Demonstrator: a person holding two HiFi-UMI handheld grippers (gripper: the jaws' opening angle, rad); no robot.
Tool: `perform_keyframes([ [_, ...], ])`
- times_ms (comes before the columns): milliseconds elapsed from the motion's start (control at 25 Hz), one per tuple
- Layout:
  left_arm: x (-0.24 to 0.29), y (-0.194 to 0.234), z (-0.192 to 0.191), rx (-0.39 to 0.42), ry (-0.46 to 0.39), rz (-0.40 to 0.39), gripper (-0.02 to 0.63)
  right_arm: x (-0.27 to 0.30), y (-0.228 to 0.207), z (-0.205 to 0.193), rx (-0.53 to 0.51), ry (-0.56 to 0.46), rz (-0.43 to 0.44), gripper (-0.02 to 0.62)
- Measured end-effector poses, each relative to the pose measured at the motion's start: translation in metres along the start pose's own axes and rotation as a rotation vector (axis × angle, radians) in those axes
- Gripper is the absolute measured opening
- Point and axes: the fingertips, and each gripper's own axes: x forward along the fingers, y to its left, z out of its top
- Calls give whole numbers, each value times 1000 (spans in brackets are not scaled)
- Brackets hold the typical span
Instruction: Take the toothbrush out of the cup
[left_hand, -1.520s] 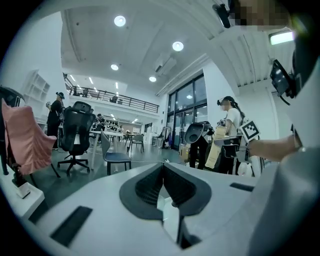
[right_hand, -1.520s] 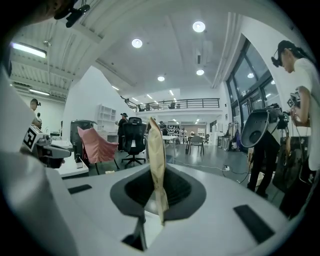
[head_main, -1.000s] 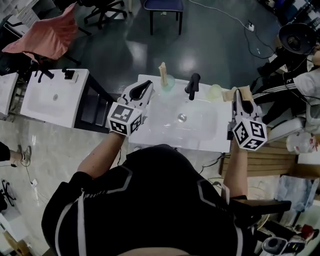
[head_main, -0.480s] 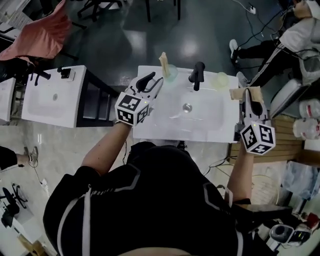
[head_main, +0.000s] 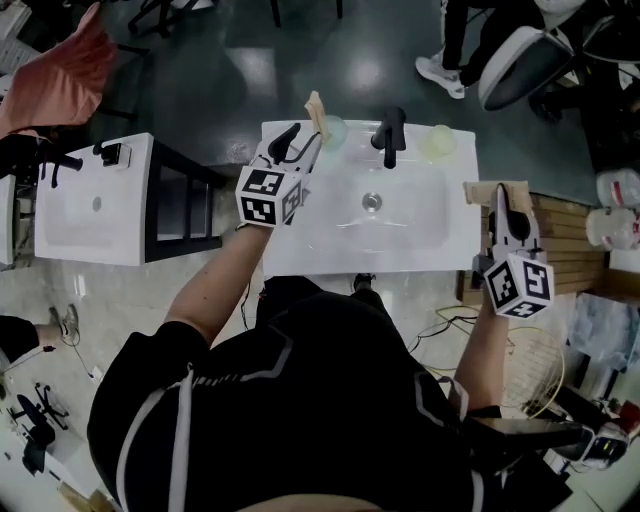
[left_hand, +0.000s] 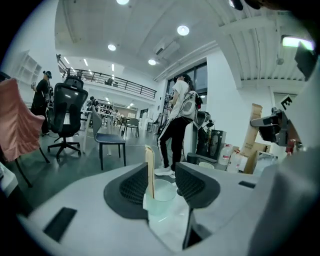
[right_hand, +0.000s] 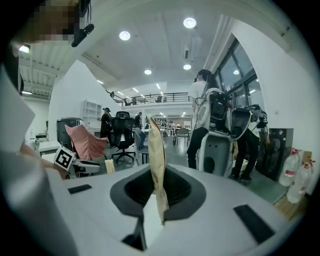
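Observation:
A pale green cup (head_main: 334, 128) stands at the back rim of the white sink (head_main: 300, 245), left of the black faucet (head_main: 389, 136). A flat tan toothbrush (head_main: 316, 108) stands upright in it. My left gripper (head_main: 297, 146) sits just short of the cup; its jaws have just been opening and stand open. In the left gripper view (left_hand: 161, 189) the cup (left_hand: 162, 196) and toothbrush (left_hand: 149, 167) show between the dark pads (left_hand: 131, 187), untouched. My right gripper (head_main: 508, 204) hangs off the sink's right side, shut on a crumpled tan wrapped piece (right_hand: 158, 165).
A second pale cup (head_main: 437, 140) stands right of the faucet. A wooden rack (head_main: 565, 235) with white bottles (head_main: 614, 208) is at the right. Another white sink (head_main: 90, 205) stands at the left, a pink cloth (head_main: 58, 86) behind it. A person stands beyond the sink (left_hand: 177, 125).
The left gripper's jaws went from shut to wide open as it moved up to the cup. The right gripper drew back and rightward off the sink with the tan piece.

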Motion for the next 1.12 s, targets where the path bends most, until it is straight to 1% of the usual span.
perform_keyframes([
  [120,13,8,-10,-5,16,12,158,-3,-2,-4,2,3,-21,37],
  [280,30,12,-25,-16,37,9,166,-8,-2,-13,4,16,-37,37],
  [520,49,22,-27,-29,32,33,167,-12,-4,-20,27,24,-58,37],
  [840,72,22,-41,-27,66,12,167,-18,-9,-24,24,32,-81,37],
  [1120,81,28,-41,-31,49,-9,164,-18,-11,-30,29,43,-92,37],
])
